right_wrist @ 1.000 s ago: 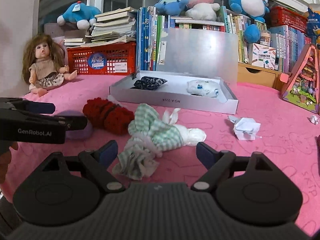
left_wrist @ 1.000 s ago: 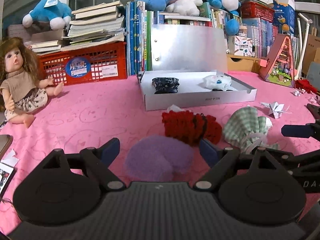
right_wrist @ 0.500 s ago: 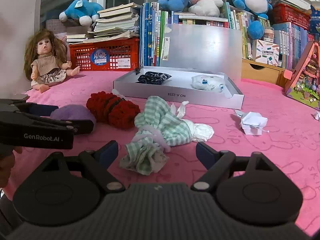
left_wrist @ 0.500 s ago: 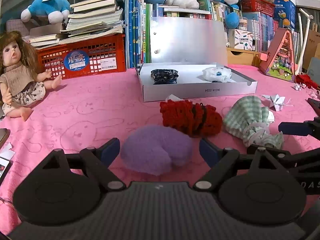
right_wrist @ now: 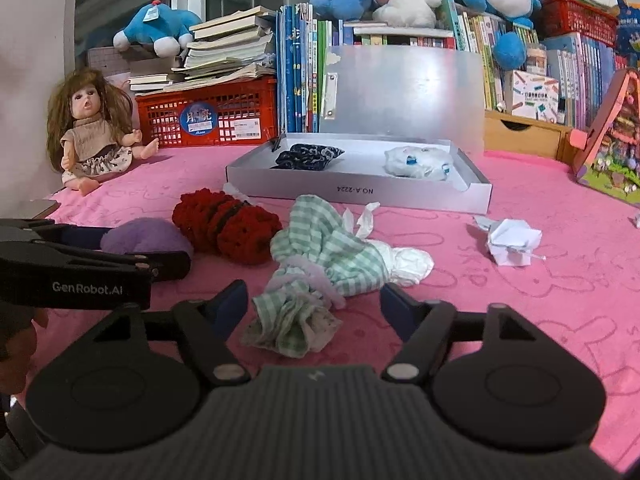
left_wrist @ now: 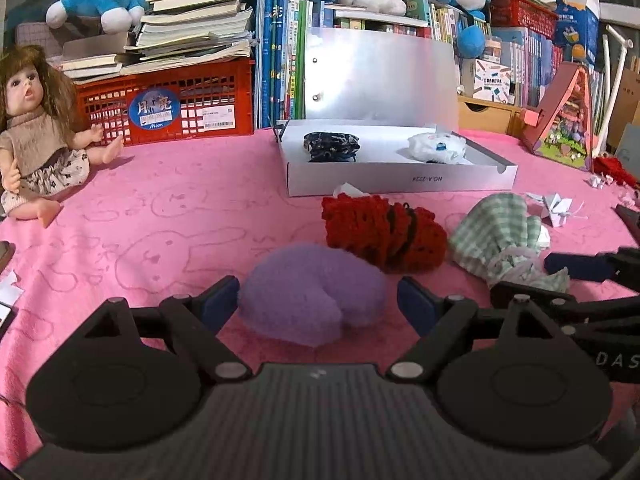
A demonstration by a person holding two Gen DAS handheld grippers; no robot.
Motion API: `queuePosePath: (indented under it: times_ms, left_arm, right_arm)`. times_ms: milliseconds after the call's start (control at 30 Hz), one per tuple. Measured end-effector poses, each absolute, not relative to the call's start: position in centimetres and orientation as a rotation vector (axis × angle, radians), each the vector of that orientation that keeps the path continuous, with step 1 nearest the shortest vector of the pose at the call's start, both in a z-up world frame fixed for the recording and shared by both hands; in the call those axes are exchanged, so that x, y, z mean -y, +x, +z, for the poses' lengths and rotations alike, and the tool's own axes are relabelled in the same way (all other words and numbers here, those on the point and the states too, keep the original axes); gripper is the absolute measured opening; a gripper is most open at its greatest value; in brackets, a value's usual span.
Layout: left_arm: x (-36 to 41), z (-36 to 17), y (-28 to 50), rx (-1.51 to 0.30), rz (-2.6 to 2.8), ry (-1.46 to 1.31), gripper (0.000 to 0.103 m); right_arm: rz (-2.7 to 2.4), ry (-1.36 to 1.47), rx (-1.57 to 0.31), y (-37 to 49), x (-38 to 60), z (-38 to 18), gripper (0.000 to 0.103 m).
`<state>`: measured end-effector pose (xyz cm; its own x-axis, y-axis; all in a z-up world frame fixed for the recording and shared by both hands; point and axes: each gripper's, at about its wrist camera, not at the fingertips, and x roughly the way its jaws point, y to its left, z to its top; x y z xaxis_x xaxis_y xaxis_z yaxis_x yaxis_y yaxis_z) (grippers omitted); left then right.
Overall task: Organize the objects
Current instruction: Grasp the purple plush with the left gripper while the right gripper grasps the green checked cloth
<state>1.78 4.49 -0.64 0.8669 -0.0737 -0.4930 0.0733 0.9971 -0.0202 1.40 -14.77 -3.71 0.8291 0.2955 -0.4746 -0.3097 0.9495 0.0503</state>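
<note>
On the pink table: left tongs [left_wrist: 318, 302] stand wide around the purple plush pouch [left_wrist: 312, 292], neither pad touching it; right tongs [right_wrist: 314, 306] stand wide around the near end of the green checked cloth bundle [right_wrist: 316, 276], not gripping.
Target place: the open silver box [right_wrist: 360, 196] lies well beyond, with a dark patterned bundle [right_wrist: 308, 157] and a white bundle [right_wrist: 418, 163] already in it.
Risk, left: the pouch looks soft and rounded, so a shallow pinch could squeeze it forward out of the pads.
Risk, right: the loose cloth may unravel or trail its white lining when lifted.
Risk, neighbours: the red crocheted piece [left_wrist: 382, 234] sits just beside both targets and could get dragged along.
Change from a second ago: both tongs have advanced, so each target fills more of the gap; spread looks the same.
</note>
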Motion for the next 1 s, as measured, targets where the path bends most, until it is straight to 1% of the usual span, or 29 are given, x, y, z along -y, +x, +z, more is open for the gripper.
queuePosePath:
  times_ms: [67,133,367,400,433,467,667,1000]
  left_arm:
    - [-4.4,-0.7,1.8,-0.52,-0.075,0.006,0.088]
    - [-4.2,-0.8,1.7,-0.519,-0.074,0.014,0.088]
    - [-3.9,-1.1,2.2,-0.531,-0.072,0.022,0.088]
    - [-3.9,-1.1,2.2,-0.532,-0.068,0.018,0.082]
    - [-3.9,-1.0,2.2,-0.529,-0.052,0.016,0.078]
    - [-4.0,-1.0,2.2,-0.528,-0.045,0.014,0.078]
    - [-4.3,-0.1,1.6,-0.513,-0.049,-0.011,0.076]
    - [-4.3,3.7,2.1,-0.453,-0.083,-0.041,0.077]
  right_arm:
    - [0.324,-0.019,-0.505,1.4,14.8,-3.8,0.068]
    - [0.323,-0.02,-0.506,1.3,14.7,-3.8,0.064]
    - [0.329,-0.028,-0.507,1.6,14.4,-3.7,0.056]
    - [0.326,-0.024,-0.507,1.6,14.4,-3.6,0.054]
    - [0.326,-0.018,-0.508,1.6,14.4,-3.6,0.048]
    - [0.327,-0.015,-0.512,1.6,14.4,-3.5,0.047]
    - [0.329,-0.018,-0.496,1.1,14.5,-2.8,0.043]
    - [0.33,0.015,-0.423,1.3,15.4,0.2,0.042]
